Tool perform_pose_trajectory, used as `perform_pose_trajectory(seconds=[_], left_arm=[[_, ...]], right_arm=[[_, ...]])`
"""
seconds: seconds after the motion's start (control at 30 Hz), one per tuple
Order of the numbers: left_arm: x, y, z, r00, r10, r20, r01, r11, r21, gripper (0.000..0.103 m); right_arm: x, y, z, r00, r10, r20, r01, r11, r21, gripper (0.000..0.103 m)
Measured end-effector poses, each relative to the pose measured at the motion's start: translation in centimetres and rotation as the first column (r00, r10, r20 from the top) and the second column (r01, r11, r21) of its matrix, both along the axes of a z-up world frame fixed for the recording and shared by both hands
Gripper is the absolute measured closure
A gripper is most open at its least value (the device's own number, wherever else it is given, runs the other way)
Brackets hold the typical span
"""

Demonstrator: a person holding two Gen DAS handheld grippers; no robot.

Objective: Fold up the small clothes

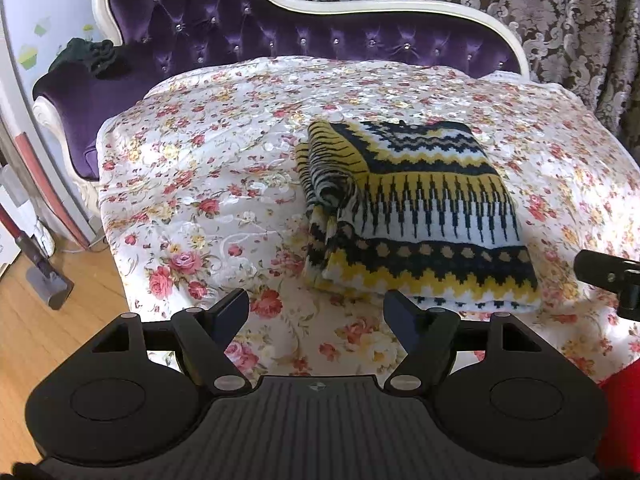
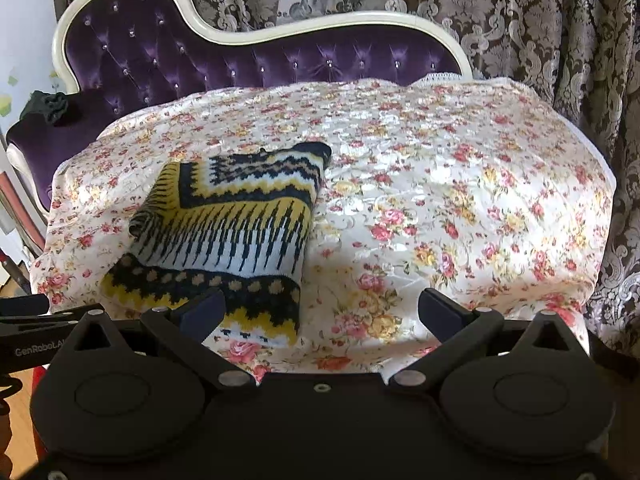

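A small knitted garment (image 1: 412,212) with yellow, black and white zigzag bands lies folded into a rough rectangle on the floral cover (image 1: 208,184). It also shows in the right wrist view (image 2: 232,236), left of centre. My left gripper (image 1: 316,312) is open and empty, held just in front of the garment's near edge, slightly to its left. My right gripper (image 2: 320,308) is open and empty, near the garment's near right corner; its left finger (image 2: 204,312) overlaps that corner in the view. Part of the right gripper shows at the right edge of the left wrist view (image 1: 612,276).
The floral cover (image 2: 460,200) drapes a purple tufted chaise with a cream frame (image 1: 280,36). A dark cloth (image 1: 86,56) sits on its left arm. Patterned curtains (image 2: 520,20) hang behind. Wooden floor and a vacuum head (image 1: 48,284) lie to the left. Something red (image 1: 622,408) shows at lower right.
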State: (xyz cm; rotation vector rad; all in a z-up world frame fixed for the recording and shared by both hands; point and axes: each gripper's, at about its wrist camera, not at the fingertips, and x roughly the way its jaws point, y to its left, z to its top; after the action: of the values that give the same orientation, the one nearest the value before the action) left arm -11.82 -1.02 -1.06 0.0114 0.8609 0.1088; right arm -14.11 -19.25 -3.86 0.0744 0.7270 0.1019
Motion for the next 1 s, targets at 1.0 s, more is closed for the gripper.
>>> perform_pose_trajectory(seconds=[1.0], left_arm=[[0.0,0.1,-0.8,0.999,0.012,-0.042,-0.012,1.0,-0.003,0.03]], right_arm=[[0.6,1.6,-1.4,0.997,0.046,-0.067,-0.047,0.999,-0.013,0.0]])
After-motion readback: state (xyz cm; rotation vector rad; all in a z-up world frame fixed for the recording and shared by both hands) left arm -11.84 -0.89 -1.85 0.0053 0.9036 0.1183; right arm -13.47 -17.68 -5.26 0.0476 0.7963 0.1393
